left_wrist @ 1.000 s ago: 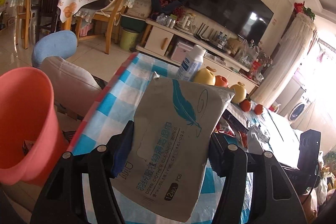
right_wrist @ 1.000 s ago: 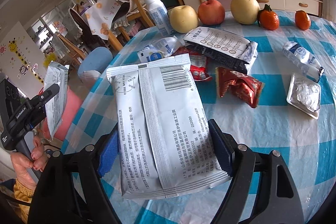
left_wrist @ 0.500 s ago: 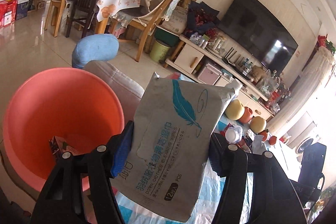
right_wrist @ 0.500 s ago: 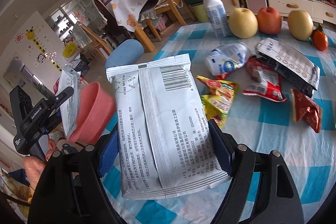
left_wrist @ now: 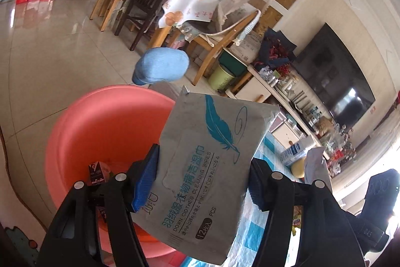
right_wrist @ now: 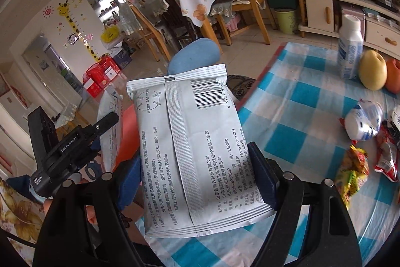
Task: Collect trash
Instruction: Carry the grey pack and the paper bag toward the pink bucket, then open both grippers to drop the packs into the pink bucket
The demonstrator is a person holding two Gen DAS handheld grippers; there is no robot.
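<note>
Left gripper (left_wrist: 202, 182) clenches wipes pack (left_wrist: 212, 167) above pink bin (left_wrist: 100, 131); right gripper (right_wrist: 195, 179) clenches white pouch (right_wrist: 190, 154) — it sits off to the bin's side, so releasing there likely misses.

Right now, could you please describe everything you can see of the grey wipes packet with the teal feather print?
The grey wipes packet with the teal feather print is a flat, soft, matte pouch printed "DOWN CLOTHES CLEANING WIPES", with a rectangular flap outline on its face. It is clamped by its side edges between the blue pads of the left gripper, tilted, held over the rim of the pink plastic basin.
</note>
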